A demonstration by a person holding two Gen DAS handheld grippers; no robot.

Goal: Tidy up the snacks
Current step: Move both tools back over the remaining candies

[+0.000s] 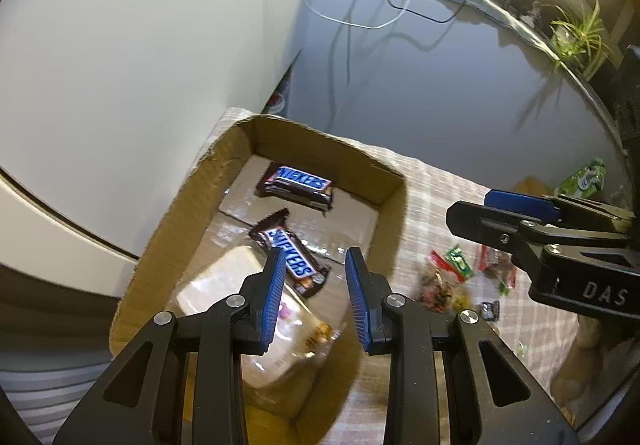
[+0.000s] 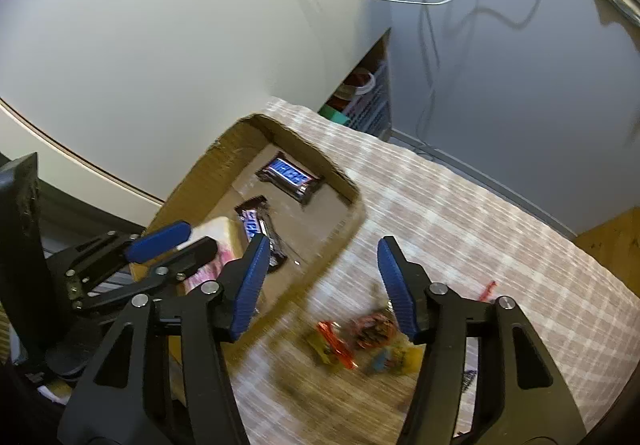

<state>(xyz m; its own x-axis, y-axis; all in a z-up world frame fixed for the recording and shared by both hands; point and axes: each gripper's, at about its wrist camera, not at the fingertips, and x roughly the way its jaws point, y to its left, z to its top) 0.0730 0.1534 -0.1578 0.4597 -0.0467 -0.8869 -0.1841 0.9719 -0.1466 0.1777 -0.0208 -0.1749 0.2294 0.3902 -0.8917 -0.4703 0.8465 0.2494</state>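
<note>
An open cardboard box (image 1: pixel 384 161) holds two Snickers bars, one at the far end (image 1: pixel 298 183) and one nearer (image 1: pixel 292 257), beside a pale clear-wrapped packet (image 1: pixel 224 277). My left gripper (image 1: pixel 316 285) hangs above the box, jaws apart with nothing between them. In the right wrist view the same box (image 2: pixel 200 181) and bars (image 2: pixel 290 175) show. My right gripper (image 2: pixel 324 281) is open and empty, over the box's right wall and the cloth. Loose small candies (image 2: pixel 360 337) lie below it, blurred.
A chequered tablecloth (image 2: pixel 460 229) covers the table. More wrapped candies (image 1: pixel 448 277) and a green packet (image 1: pixel 584 177) lie right of the box. My right gripper (image 1: pixel 480 221) reaches in from the right. A white wall and hanging cables (image 1: pixel 360 21) stand behind.
</note>
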